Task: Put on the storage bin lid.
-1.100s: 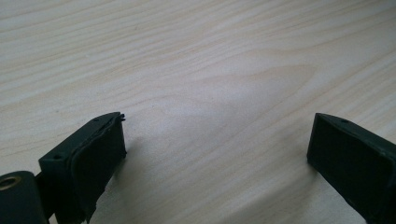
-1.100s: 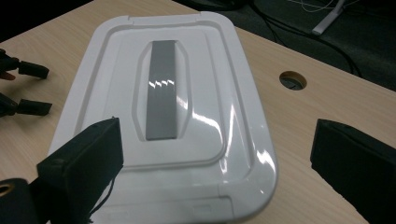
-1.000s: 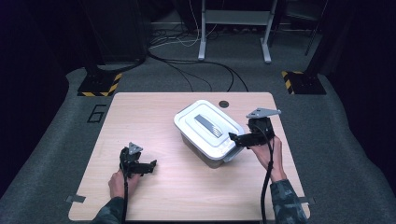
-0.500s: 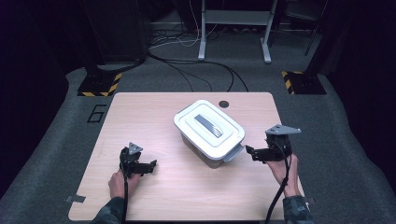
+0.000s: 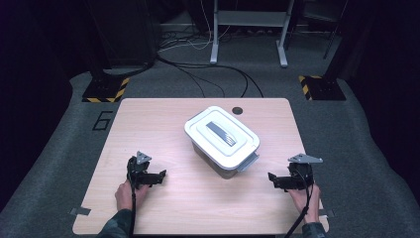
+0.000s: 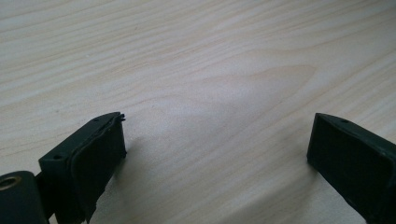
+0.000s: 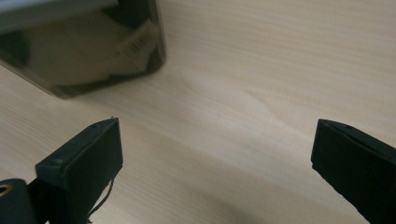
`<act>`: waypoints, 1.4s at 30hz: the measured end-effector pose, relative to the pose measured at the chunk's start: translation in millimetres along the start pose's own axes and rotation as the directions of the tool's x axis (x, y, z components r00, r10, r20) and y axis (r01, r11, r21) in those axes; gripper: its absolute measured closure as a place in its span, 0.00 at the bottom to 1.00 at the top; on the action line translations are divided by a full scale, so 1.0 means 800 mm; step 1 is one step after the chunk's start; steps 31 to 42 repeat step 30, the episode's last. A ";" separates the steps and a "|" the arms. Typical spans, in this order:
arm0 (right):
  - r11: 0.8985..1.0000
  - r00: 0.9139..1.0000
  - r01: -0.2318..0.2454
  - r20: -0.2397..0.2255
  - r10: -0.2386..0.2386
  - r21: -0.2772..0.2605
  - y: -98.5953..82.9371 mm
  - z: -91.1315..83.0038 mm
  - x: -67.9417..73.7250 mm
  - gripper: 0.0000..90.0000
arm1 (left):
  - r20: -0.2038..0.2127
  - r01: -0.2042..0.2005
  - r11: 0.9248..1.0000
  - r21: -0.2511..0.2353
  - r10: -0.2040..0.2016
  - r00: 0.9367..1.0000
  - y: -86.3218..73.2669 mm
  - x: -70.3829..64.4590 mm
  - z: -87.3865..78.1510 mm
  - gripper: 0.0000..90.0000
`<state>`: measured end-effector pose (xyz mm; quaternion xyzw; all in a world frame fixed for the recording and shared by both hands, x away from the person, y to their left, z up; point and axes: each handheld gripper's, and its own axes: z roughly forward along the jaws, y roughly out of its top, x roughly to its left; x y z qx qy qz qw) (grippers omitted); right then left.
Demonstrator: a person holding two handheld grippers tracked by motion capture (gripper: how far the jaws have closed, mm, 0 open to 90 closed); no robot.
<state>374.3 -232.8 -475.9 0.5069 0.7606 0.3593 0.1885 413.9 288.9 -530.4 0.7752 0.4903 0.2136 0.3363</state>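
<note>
Since a second ago our right gripper has drawn back from the lidded container and now rests near the table's front edge, right of the box and apart from it, jaws spread wide and empty. Our left gripper sits front-left of the box, likewise wide open, holding nothing. The container stands mid-table, lid on. We judge this a pause between steps; next calls for reaching back to its latch.

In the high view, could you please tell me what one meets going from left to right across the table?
Left gripper → lidded plastic container → right gripper, all on the wooden table.
</note>
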 end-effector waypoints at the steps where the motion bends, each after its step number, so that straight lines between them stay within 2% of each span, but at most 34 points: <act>1: 1.000 1.000 0.003 0.013 -0.003 0.006 -0.006 0.003 -0.002 0.02 | 0.000 0.000 1.000 0.000 0.000 1.000 0.000 0.000 0.000 0.04; 8: 0.999 0.998 -0.022 0.063 0.021 0.025 -0.041 0.014 -0.013 0.00 | 0.000 0.000 1.000 0.000 0.000 1.000 0.000 0.000 0.000 0.04; 11: 1.000 0.996 -0.021 0.084 0.020 0.014 -0.048 0.015 -0.016 0.00 | 0.000 0.000 1.000 0.000 0.000 1.000 0.000 0.000 0.000 0.04; 19: 0.999 0.992 0.003 0.127 -0.009 0.050 -0.056 0.027 -0.016 0.00 | 0.000 0.001 1.000 0.000 -0.001 1.000 0.000 0.000 0.000 0.04; 24: 0.999 0.994 -0.007 0.113 0.002 0.041 -0.059 0.030 -0.019 0.00 | 0.000 0.000 1.000 0.000 0.000 1.000 0.000 0.000 0.000 0.04; 42: 1.000 0.993 -0.002 0.117 -0.002 0.032 -0.062 0.029 -0.019 0.00 | 0.000 -0.003 1.000 0.002 0.003 1.000 0.000 0.000 0.000 0.04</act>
